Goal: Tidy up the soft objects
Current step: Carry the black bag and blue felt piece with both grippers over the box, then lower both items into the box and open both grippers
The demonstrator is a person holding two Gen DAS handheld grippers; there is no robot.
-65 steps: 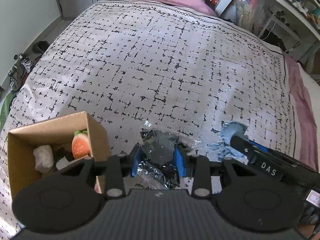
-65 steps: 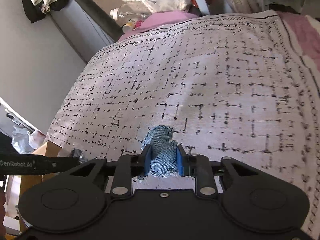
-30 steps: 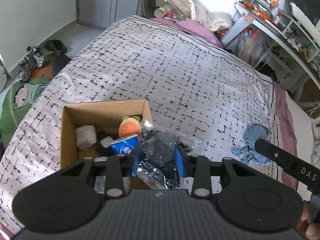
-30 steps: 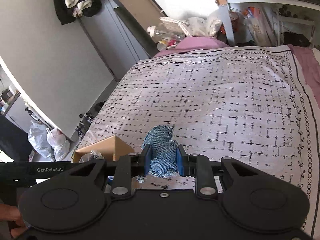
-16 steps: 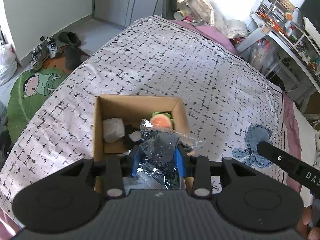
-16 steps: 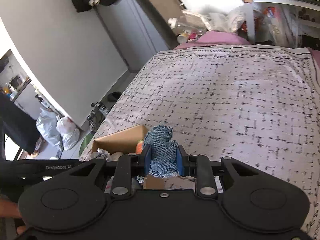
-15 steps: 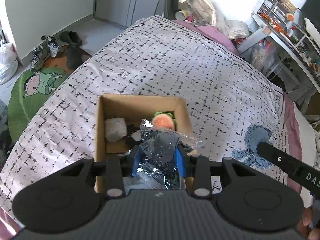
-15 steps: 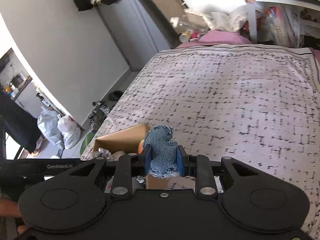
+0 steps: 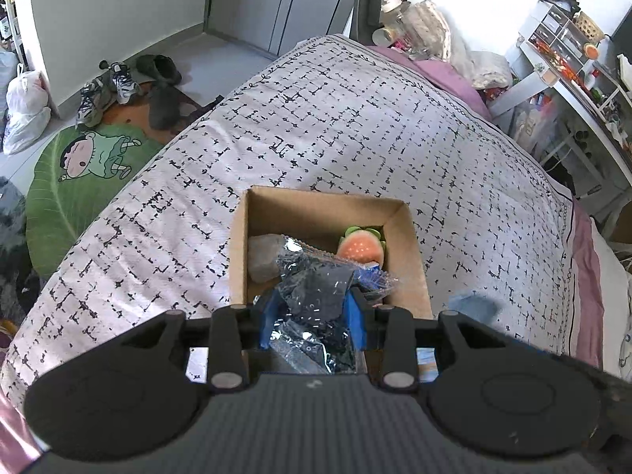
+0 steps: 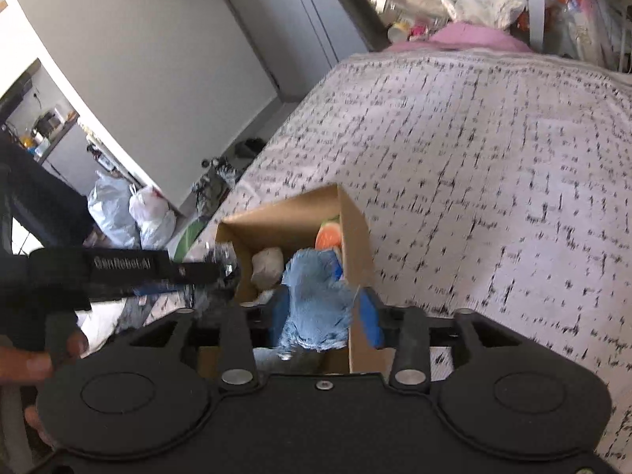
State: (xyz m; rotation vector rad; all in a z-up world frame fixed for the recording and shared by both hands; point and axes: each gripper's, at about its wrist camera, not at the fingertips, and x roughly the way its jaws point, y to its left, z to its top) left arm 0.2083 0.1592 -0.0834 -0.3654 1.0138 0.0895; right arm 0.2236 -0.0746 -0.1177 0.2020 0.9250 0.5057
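Note:
An open cardboard box [image 9: 410,237] stands on the patterned bedspread [image 9: 355,126]. In it lie an orange-and-green plush [image 9: 359,247] and a pale grey soft lump [image 9: 262,252]. My left gripper [image 9: 314,308] is shut on a crinkly clear bag of dark fabric [image 9: 316,288] and holds it over the box's near side. My right gripper [image 10: 322,308] has its jaws parted wider than the blue denim piece [image 10: 316,296] between them, over the box's [image 10: 355,237] near right corner. The left gripper's finger [image 10: 130,266] shows at left in the right wrist view.
Shoes [image 9: 106,91] and a green cartoon rug [image 9: 79,166] lie on the floor left of the bed. White bags [image 10: 130,213] stand by the wall. A cluttered desk and shelves [image 9: 572,59] stand right of the bed. Pink bedding and bottles [image 9: 414,31] are at the far end.
Both grippers have moved left and over the box. The right gripper's jaws have spread apart from the denim piece. The left gripper still holds the bag.

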